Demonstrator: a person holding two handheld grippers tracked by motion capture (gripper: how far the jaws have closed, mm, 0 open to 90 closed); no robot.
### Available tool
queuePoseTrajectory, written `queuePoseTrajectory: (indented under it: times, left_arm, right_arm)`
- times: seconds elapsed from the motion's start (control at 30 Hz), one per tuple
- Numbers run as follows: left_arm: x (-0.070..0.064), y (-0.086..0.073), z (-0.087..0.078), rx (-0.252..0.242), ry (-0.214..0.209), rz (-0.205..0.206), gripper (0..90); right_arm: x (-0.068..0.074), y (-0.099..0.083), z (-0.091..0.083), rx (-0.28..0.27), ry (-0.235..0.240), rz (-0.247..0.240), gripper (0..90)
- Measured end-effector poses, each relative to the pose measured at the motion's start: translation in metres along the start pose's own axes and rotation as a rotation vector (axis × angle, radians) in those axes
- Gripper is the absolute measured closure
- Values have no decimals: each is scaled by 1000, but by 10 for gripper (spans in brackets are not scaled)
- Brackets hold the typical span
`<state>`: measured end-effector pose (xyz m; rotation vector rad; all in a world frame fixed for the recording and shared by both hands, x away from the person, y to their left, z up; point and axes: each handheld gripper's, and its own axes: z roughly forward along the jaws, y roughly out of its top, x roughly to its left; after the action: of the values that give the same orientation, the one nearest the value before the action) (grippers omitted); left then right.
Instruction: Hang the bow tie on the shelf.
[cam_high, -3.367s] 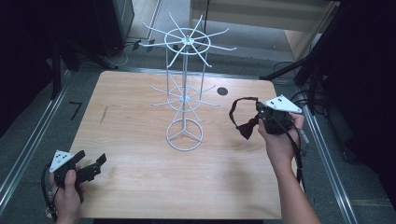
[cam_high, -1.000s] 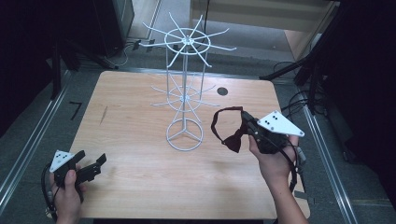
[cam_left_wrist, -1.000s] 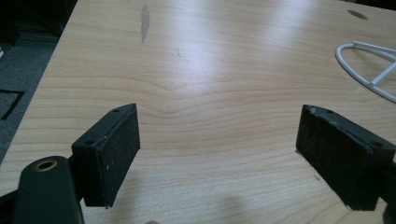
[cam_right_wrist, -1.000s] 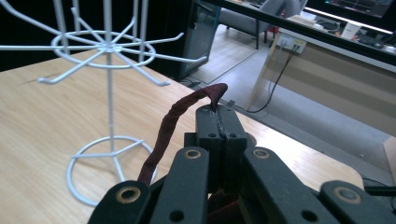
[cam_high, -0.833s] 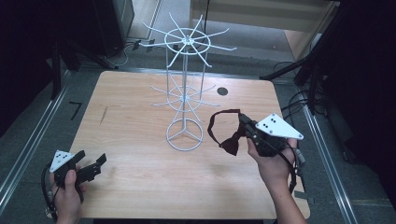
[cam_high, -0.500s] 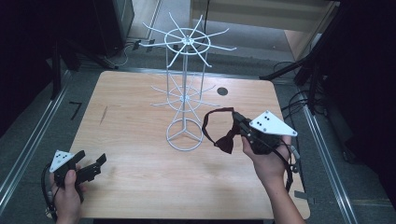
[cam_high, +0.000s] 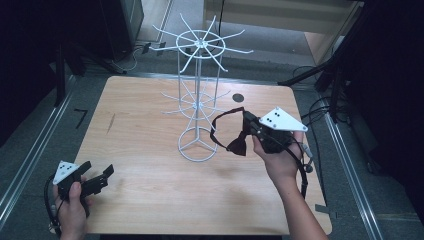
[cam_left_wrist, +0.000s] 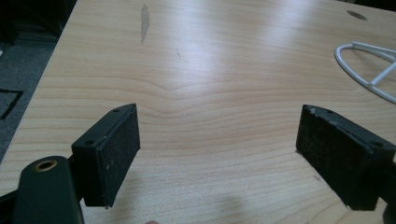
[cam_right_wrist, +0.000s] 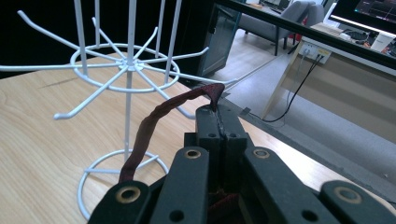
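Bow tie (cam_high: 236, 146) hangs from my right claw (cam_high: 248, 121), strap (cam_right_wrist: 154, 120) pinched between jaws shut tight; loop droops ahead and below claw tip. White wire rack (cam_high: 199, 102) just beyond claw, lower-tier hooks (cam_right_wrist: 65, 114) nearest, loop axis roughly along reach. Left claw (cam_high: 97, 178) wide open, empty, well apart, low over surface (cam_high: 145, 195). Open room between.

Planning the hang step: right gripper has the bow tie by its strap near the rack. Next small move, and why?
Probably lift and ease the right gripper toward the wire rack, aiming the strap loop over a lower-tier hook. The jaws are shut on the strap, the bow tie hangs beside the rack, not yet hooked.
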<state>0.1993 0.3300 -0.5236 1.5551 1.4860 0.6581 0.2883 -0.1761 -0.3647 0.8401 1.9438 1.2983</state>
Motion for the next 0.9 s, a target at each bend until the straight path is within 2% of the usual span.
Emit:
queuePoseTrajectory:
  times: [0.3, 0.53, 0.9]
  left_arm:
    - [0, 0, 0, -1, -1, -1, 145]
    - [0, 0, 0, -2, -3, -4, 145]
    - [0, 0, 0, -1, -2, -2, 145]
  right_arm:
    - [-5, 5, 14, 16, 16, 8, 900]
    - [-10, 4, 23, 22, 28, 51, 900]
    - [2, 5, 21, 10, 52, 32, 900]
